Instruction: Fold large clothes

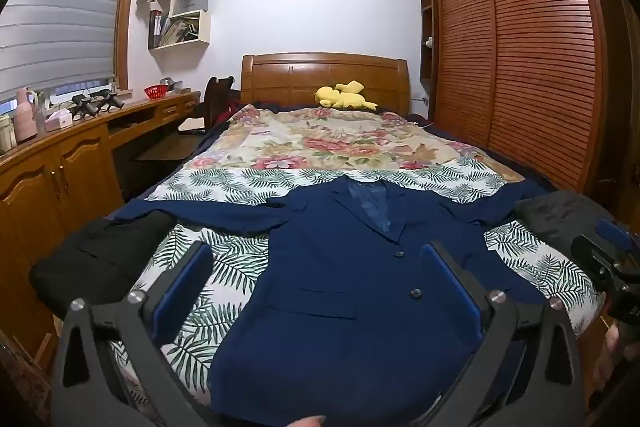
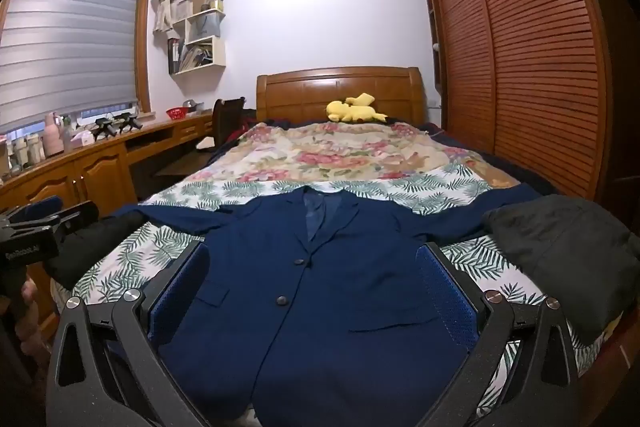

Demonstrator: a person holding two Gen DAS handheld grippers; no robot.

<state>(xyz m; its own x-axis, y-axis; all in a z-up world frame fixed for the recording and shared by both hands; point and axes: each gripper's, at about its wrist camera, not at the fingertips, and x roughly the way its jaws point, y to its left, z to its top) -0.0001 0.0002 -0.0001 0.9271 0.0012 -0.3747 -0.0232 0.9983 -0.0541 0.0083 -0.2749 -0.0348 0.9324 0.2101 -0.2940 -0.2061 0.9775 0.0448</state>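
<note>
Bed (image 1: pixel 224 183): used as the folding surface; one, leaf-print sheet.
Blazer (image 1: pixel 344 291): one, navy, laid flat face-up at the foot end, both sleeves spread outward (judged ready for a first fold).
Dark garments (image 2: pixel 560 259): two, set at either side, one per corner.
Left gripper (image 1: pixel 316 287): held wide apart above the hem, nothing gripped.
Right gripper (image 2: pixel 312 287): likewise wide, nothing gripped.
Buttons (image 2: pixel 282 300): two counted.

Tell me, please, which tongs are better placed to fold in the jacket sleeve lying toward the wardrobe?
Probably the right tongs: open, and that sleeve lies closer to them. The left tongs hang over the jacket's other side.
</note>
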